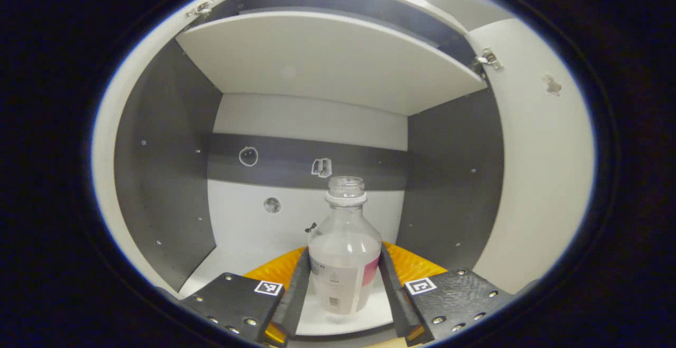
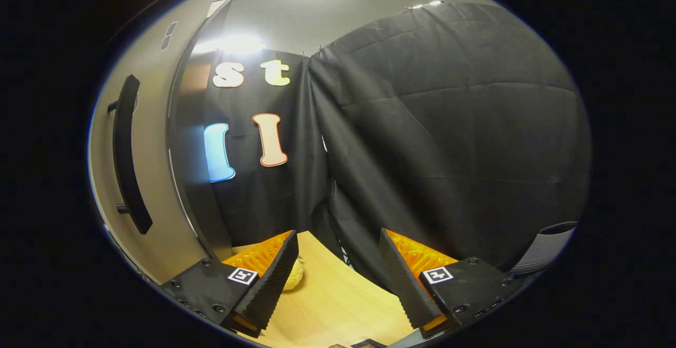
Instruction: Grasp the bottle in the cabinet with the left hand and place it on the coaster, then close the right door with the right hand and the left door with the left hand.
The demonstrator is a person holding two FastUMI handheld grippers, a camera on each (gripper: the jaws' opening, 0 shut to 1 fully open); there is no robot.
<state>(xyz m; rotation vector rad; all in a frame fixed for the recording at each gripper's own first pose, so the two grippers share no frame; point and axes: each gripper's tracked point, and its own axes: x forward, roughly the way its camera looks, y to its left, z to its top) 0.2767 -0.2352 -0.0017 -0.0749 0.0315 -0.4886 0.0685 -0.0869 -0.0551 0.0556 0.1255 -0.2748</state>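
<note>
Left gripper (image 1: 343,290): reaching into the open cabinet, its two black fingers standing either side of the bottle's lower body. They look to be touching the sides, but I cannot tell whether both are really pressing, so the grip is uncertain.
Bottle (image 1: 344,253): clear plastic, uncapped, upright, right between the left gripper's fingers. It has a pale label with a pink patch low on the body. It stands on the white cabinet floor (image 1: 232,263), just ahead of the tool.
Cabinet interior: dark grey side walls to either side of the left gripper, and a back wall (image 1: 296,121) beyond the bottle, white with a dark band across it. A few small stickers sit on that back wall.
Shelf (image 1: 327,57): white, overhead and forward of the left gripper, spanning the cabinet.
Right door (image 1: 533,168): swung open, its pale inner face off to the left gripper's right, with a hinge (image 1: 488,60) at the upper corner.
Right gripper (image 2: 338,274): fingers well apart, nothing between them, held over a light wooden table (image 2: 332,306).
Yellow object (image 2: 293,276): just beyond the right gripper's left-hand finger, partly hidden; I cannot tell what it is.
Door with handle (image 2: 158,179): to the right gripper's left, a pale panel carrying a long black handle (image 2: 127,152).
</note>
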